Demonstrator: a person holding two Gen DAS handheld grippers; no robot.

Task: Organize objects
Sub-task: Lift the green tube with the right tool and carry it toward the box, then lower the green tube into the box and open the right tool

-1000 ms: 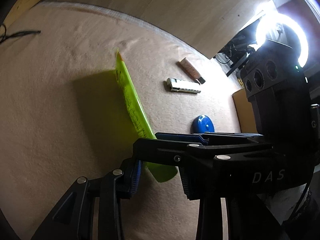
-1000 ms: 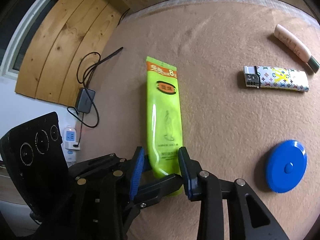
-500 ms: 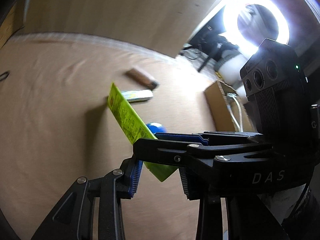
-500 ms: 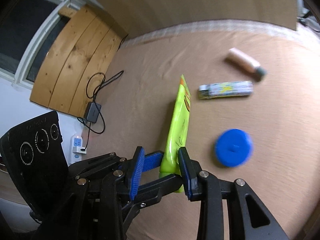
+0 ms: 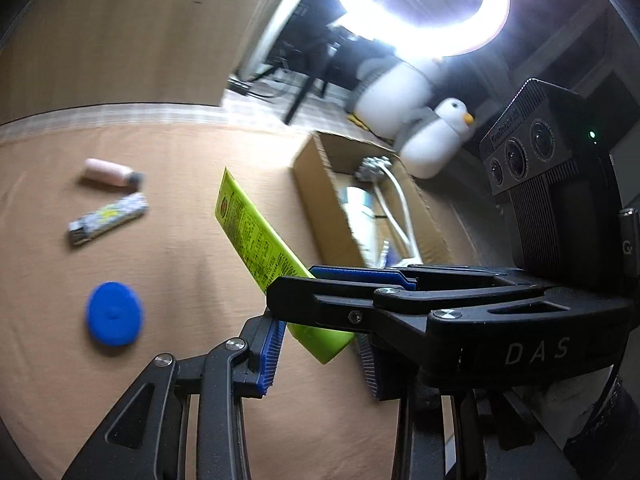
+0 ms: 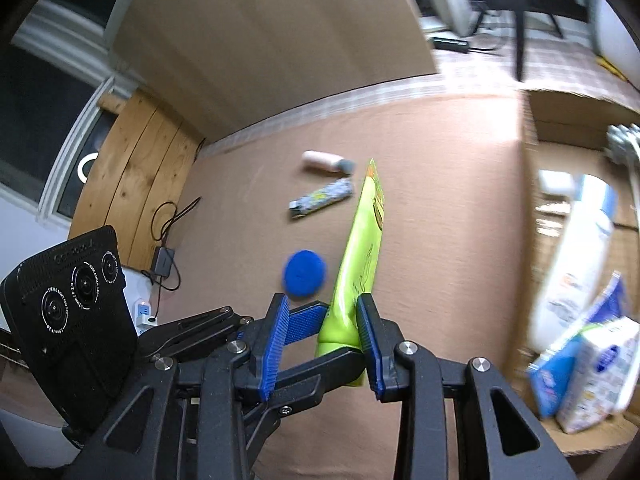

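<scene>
The right gripper (image 6: 320,340) was partly closed on the capped lower end of the flat lime-green plastic tube (image 6: 362,248). The left gripper (image 5: 318,356), also partly closed, was crossed over it on the same end, so that the tube was held jointly and carried clear of the tan cloth-covered table (image 5: 180,264). The tube's long axis was pointed up and away from both sets of fingers. The open brown cardboard box (image 5: 316,184), already holding a white bottle (image 6: 576,256) and cartons, was just to the tube's right, on the right hand's side. A round blue disc (image 5: 115,314), a patterned lighter (image 5: 108,218) and a small pink tube (image 5: 108,170) were left to the tube's left on the cloth.
</scene>
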